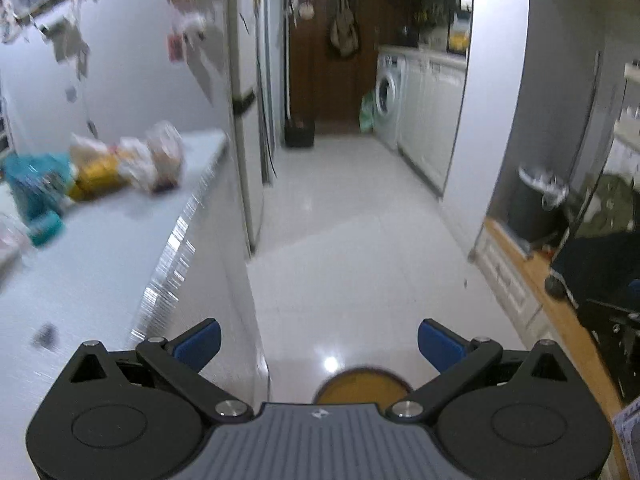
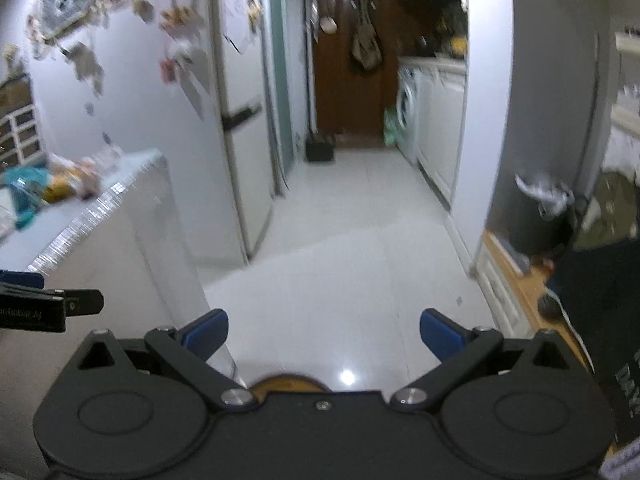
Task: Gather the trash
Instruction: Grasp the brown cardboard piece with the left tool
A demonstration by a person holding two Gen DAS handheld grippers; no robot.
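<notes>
Crumpled wrappers and bags (image 1: 120, 164) lie in a pile on a white counter (image 1: 80, 280) at the left, among them a teal bag (image 1: 34, 184) and a yellow packet (image 1: 96, 176). The right wrist view shows the same pile (image 2: 60, 184) farther off. A dark trash bin (image 1: 536, 204) with a white liner stands at the right, also visible as the bin (image 2: 536, 220) in the right wrist view. My left gripper (image 1: 319, 344) is open over the floor with nothing between its fingers. My right gripper (image 2: 324, 338) is open too and holds nothing. The left gripper's side (image 2: 36, 304) shows at the right view's left edge.
A tiled floor (image 1: 352, 240) runs to a brown door (image 1: 336, 40). A fridge (image 1: 244, 100) with magnets stands left, a washing machine (image 1: 390, 92) and cabinets right. A wooden-topped ledge (image 1: 552, 300) and a dark bag (image 1: 600, 264) are at the right. A yellow round object (image 1: 362, 388) lies below the left gripper.
</notes>
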